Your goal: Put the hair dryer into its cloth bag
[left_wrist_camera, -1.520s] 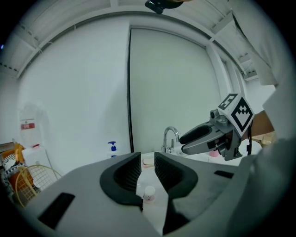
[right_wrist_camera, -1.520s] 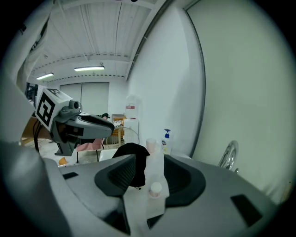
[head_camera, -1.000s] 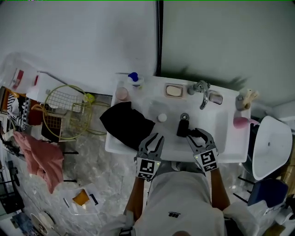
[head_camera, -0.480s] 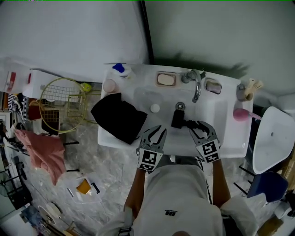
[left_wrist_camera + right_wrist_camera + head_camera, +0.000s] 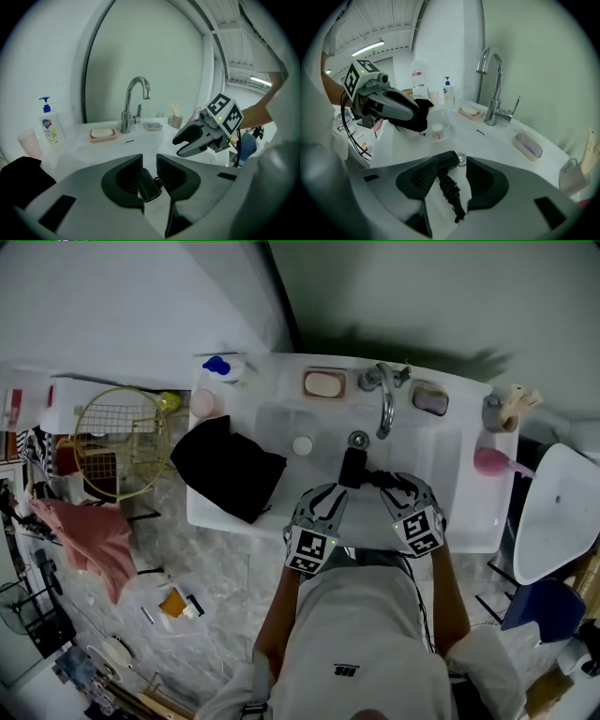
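Hair dryer (image 5: pixel 352 468): lies in the sink basin (image 5: pixel 441 460) at the centre of the head view, its upper end just beside the drain (image 5: pixel 358 439); not yet in the bag.
Long axis: runs up and down the head view, one end at the drain and the other toward me. The cord (image 5: pixel 384 478) is bunched to its right.
Left gripper (image 5: pixel 149 157): my jaws stand a narrow gap apart and clamp nothing. The dryer's rounded near end shows through the gap, just ahead and low.
Right gripper (image 5: pixel 452 164): my jaws are apart, with nothing pinched. The barrel sits at the gap's upper left, partly behind one jaw, and the cord trails down through the gap.
Direction: in the head view the dryer is up and right of my left gripper, up and left of my right.
Nearer hand: about equal, I judge. My right is over the cord; my left is lined up on the body's end.
Cloth bag (image 5: pixel 225 468): a black heap on the counter, left of centre in the head view, apart from the dryer, on my left gripper's side.
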